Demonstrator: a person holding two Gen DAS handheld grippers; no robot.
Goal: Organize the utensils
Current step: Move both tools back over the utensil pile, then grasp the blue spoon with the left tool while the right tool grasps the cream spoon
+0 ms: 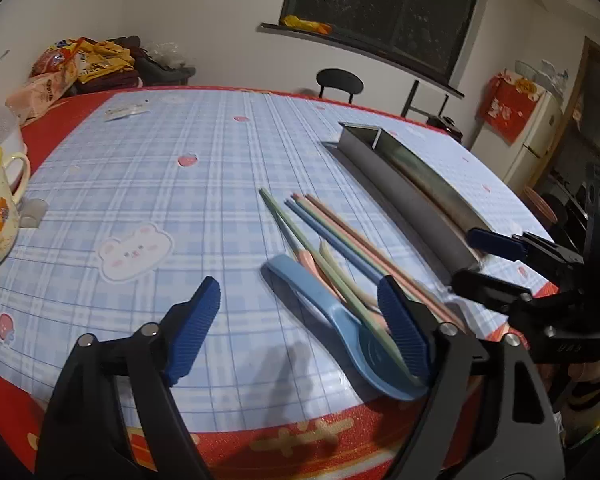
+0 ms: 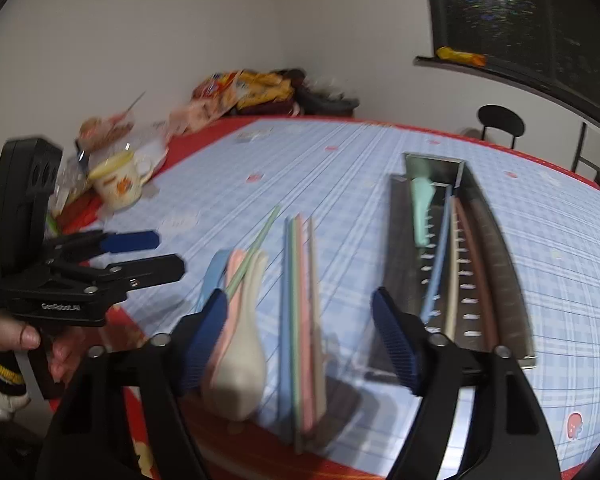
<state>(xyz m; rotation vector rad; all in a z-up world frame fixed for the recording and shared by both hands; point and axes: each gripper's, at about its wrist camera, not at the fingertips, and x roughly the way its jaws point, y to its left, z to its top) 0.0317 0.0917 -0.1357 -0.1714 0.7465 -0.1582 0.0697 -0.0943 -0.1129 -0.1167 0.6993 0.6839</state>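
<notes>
Right hand-held gripper (image 2: 298, 326), jaws apart, angles down over loose chopsticks (image 2: 301, 312)

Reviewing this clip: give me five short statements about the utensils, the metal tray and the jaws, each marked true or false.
1. The metal tray already holds utensils. True.
2. The blue spoon lies inside the tray. False: it lies on the tablecloth.
3. The left gripper is clamped on a chopstick. False: its jaws stand apart, pressing on nothing.
4. Loose chopsticks lie on the cloth beside the tray. True.
5. The mug stands inside the tray. False: it stands near the table's far edge.
</notes>
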